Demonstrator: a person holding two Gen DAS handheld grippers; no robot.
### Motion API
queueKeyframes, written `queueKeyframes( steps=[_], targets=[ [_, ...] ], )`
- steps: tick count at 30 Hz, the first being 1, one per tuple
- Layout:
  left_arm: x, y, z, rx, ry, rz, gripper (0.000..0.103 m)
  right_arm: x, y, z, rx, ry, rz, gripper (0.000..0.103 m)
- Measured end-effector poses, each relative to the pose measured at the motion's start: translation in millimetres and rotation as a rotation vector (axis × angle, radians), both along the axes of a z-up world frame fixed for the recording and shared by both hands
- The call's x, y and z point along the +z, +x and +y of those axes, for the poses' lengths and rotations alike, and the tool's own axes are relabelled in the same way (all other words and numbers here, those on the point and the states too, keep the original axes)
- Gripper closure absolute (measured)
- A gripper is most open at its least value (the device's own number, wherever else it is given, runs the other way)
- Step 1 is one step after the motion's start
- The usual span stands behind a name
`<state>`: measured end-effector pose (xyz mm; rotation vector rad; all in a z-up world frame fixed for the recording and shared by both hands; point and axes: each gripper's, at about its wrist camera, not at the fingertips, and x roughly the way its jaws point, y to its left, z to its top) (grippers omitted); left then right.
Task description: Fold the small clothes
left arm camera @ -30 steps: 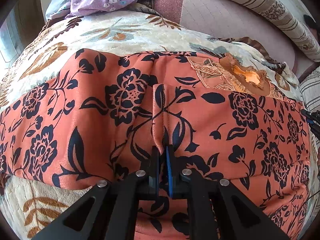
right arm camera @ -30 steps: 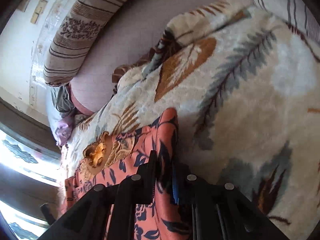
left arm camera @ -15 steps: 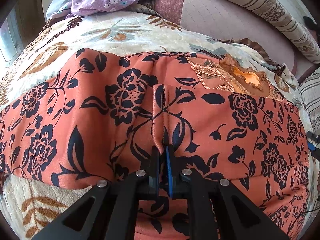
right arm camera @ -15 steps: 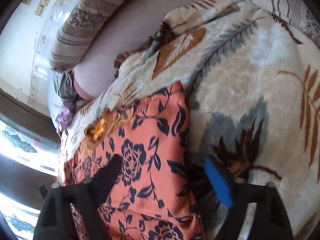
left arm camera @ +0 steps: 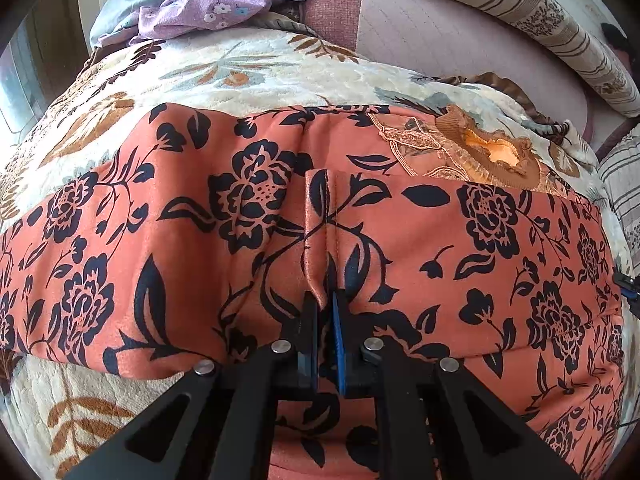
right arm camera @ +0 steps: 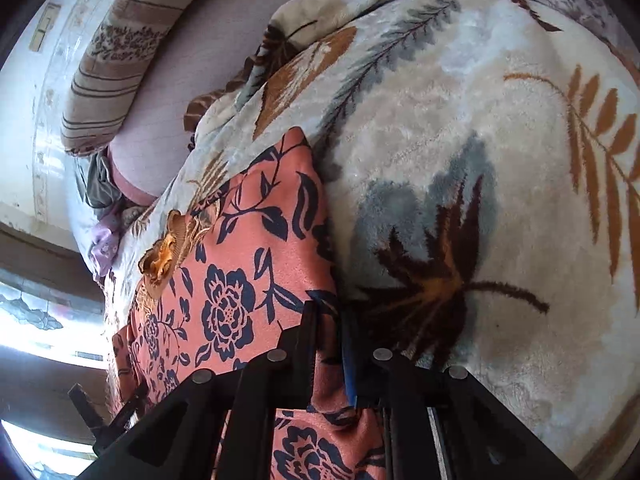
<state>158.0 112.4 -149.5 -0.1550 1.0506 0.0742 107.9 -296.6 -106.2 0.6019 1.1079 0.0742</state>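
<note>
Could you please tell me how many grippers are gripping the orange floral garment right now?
2. The left gripper pinches a ridge of the garment near its front middle; the right gripper is shut on its edge beside the blanket.

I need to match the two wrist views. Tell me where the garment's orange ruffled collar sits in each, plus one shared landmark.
Left wrist: orange ruffled collar sits upper right, at the garment's far edge.
Right wrist: collar sits left of centre, on the garment's left edge.
Shared landmark: striped bolster pillow, top right in left view, top left in right view.
</note>
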Motion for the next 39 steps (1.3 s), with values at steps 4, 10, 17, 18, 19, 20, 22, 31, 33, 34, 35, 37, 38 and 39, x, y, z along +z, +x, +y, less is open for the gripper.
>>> queueKeyframes(
  steps=[4,10,17,18,19,20,22,31,33,34,35,37,38,39],
  targets=[
    [0.8,0.5,3.9,-0.008,-0.031,-0.02,0.094,44.6,-31.8,28.0,0.015,-0.082,-0.139,0.088],
    [27.5,-21.7,31.9,0.074,-0.236,-0.006,0.066,-12.0,-31.2,63.7,0.147,-0.056,-0.009,0.014],
    [77.1,-126.2,177.4,0.406,-0.402,-0.297,0.039,46.2,-99.6,83.3,0.111,-0.056,-0.297,0.045],
    [71.2,-139.0,208.4,0.505,-0.437,-0.31,0.04,42.3,-108.7,91.8,0.147,-0.038,-0.304,0.045],
    [62.9,-150.5,237.6,0.593,-0.477,-0.316,0.041,33.9,-115.7,99.7,0.163,-0.059,-0.285,0.047],
    [53.3,-158.6,263.3,0.672,-0.506,-0.307,0.041,22.2,-121.0,105.9,0.168,-0.086,-0.262,0.047],
    [34.9,-170.4,303.0,0.787,-0.542,-0.293,0.043,-8.8,-125.0,112.9,0.168,-0.062,-0.197,0.052],
    [6.2,-193.8,340.9,0.926,-0.62,-0.299,0.053,-23.8,-139.0,104.1,0.127,-0.024,-0.27,0.056],
    [8.2,-203.8,342.8,1.004,-0.665,-0.298,0.053,-23.2,-139.6,103.1,0.125,-0.017,-0.275,0.056],
    [8.9,-210.5,342.2,1.056,-0.672,-0.289,0.054,-23.2,-140.0,102.7,0.123,-0.014,-0.279,0.056],
    [10.2,-213.2,340.2,1.067,-0.676,-0.293,0.054,-23.4,-141.2,102.0,0.12,-0.01,-0.282,0.056],
    [10.3,-208.4,339.0,1.044,-0.627,-0.277,0.054,-24.2,-142.0,100.3,0.117,0.0,-0.286,0.056],
    [7.6,-205.1,340.9,1.039,-0.617,-0.272,0.054,-24.5,-142.0,99.7,0.117,0.004,-0.287,0.056],
    [5.9,-202.1,344.1,1.039,-0.614,-0.27,0.054,-24.5,-142.3,99.4,0.117,0.007,-0.289,0.056]
  ],
)
